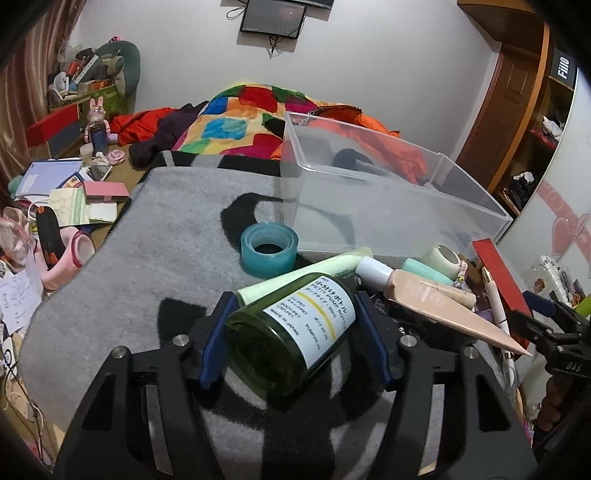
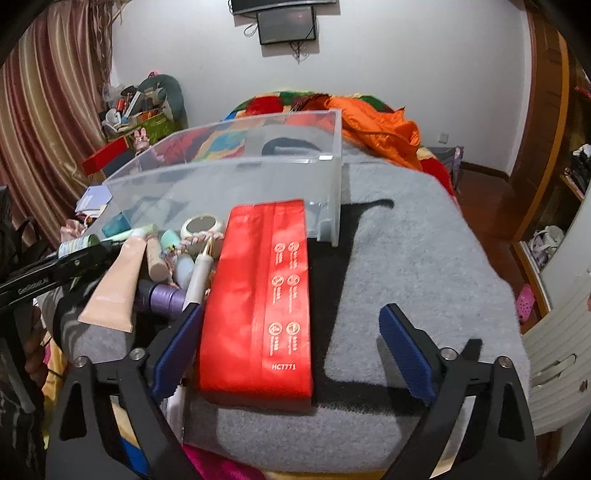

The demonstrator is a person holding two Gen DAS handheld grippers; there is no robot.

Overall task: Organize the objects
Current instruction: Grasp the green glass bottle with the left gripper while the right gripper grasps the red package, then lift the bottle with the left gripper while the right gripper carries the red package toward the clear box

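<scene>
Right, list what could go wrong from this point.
1. The dark green bottle lies on its side between the left gripper's pads; being round, it could roll or slip out when lifted.
2. It lies against the pale green tube and the beige tube, so lifting it may drag the pile.
3. The right gripper straddles the red pouch off-centre; its left pad may snag the white pen.

A lived-in home bedroom: a bed heaped with a patchwork quilt of bright coloured squares (image 1: 236, 122) and a grey-and-black fleece blanket (image 2: 417, 258), striped pink-brown curtains (image 2: 48, 122), a wooden wardrobe (image 1: 517, 110), and what looks like a small dark wall-mounted screen (image 2: 287, 25).
</scene>
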